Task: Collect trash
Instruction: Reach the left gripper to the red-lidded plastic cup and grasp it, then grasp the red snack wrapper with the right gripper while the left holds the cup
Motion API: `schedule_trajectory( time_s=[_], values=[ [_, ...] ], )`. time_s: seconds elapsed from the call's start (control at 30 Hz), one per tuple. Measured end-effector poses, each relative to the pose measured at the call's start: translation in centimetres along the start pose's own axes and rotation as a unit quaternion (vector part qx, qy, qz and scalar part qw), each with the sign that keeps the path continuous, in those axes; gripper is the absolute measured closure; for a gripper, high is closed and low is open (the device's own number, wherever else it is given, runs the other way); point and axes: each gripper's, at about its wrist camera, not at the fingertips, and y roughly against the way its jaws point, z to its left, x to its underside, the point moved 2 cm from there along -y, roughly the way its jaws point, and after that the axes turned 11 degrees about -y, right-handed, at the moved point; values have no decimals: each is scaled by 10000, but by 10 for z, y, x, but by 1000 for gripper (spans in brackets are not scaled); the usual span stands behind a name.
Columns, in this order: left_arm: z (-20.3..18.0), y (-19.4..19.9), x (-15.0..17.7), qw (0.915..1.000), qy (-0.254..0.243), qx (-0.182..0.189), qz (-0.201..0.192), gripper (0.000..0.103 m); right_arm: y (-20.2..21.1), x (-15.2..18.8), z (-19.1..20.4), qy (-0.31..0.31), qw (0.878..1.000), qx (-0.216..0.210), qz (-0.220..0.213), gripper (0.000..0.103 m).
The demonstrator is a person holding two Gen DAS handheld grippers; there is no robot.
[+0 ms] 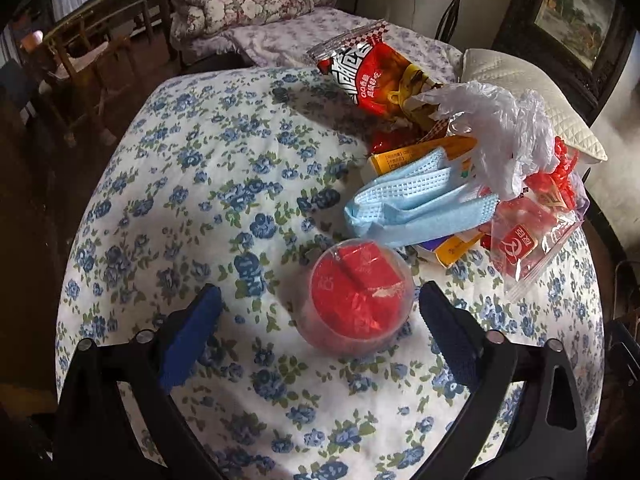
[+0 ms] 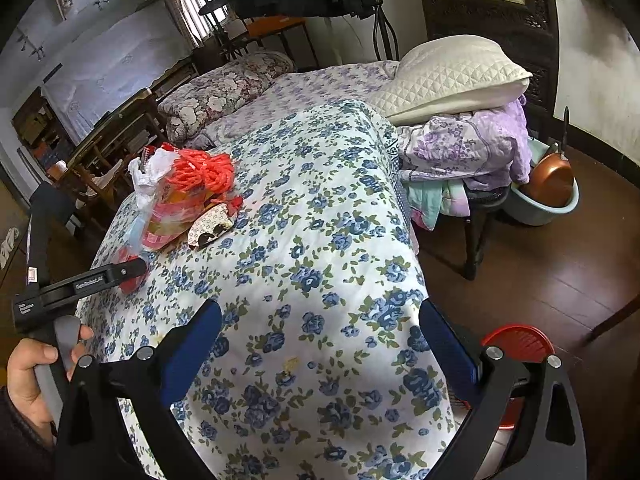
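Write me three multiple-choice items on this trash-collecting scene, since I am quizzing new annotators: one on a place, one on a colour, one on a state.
1. Where does the clear cup with red scraps stand?
A. On the floor
B. On the floral bedspread, between the left gripper fingers
C. On the white pillow

2. What colour is the crumpled face mask?
A. Light blue
B. Green
C. Black

3. What is the right gripper doing?
A. Shut on the cup
B. Shut on the mask
C. Open, holding nothing

Answers: 1 B, the cup sits on the flowered cover with a blue pad on each side, neither touching it. 2 A, its pleats are pale blue. 3 C, only bedspread shows between its spread pads.
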Motion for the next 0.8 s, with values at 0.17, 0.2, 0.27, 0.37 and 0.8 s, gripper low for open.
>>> schedule_trajectory(
  time_s=[0.17,0.2,0.27,0.37,0.8],
  values=[
    [-8,11,-1,9997,-147,-165,-139,49,-2,2,2,73,10000,33,38,6],
    [-9,13,0,9996,-149,-192,-139,49,-3,3,2,94,9999,39,42,6],
    [-11,21,1,9997,-149,-119,-180,49,-4,3,1,111,9999,70,53,6],
    [-14,40,5,9994,-118,83,-313,49,-6,4,0,117,9999,98,73,6],
    [-34,84,2,9941,-148,772,-750,49,-22,18,27,605,9977,183,242,6]
  ],
)
